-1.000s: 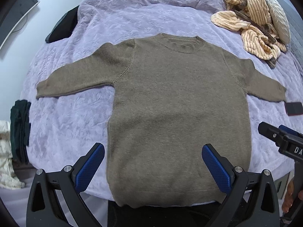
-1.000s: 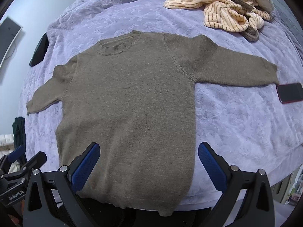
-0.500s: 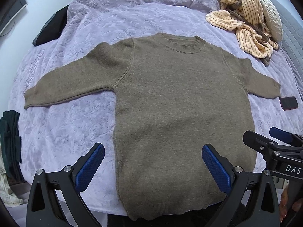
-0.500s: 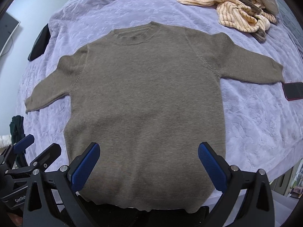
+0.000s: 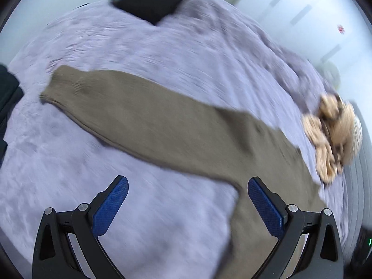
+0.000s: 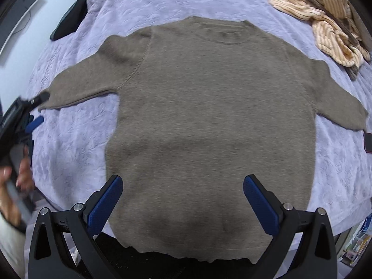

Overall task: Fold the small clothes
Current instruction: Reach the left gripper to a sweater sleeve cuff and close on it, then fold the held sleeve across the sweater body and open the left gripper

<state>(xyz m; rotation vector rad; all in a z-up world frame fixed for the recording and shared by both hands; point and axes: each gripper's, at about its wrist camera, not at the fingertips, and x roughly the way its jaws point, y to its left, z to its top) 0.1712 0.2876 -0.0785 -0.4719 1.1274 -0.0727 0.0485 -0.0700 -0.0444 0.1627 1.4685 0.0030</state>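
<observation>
Right wrist: left tool (image 6: 34, 109) at sleeve (image 6: 93, 79).

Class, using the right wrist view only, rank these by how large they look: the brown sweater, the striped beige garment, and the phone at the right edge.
1. Brown sweater, filling most of the view.
2. Striped beige garment, bunched up in the far corner, so farther away and partly cut off.
3. Phone, only a sliver visible at the edge; true size unsure.

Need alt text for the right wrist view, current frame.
A brown sweater lies flat, sleeves spread, on a lavender bedspread, seen between the open blue pads of the right gripper. The left gripper reaches toward one sleeve's cuff at the left edge; a striped cream garment is bunched top right.
</observation>
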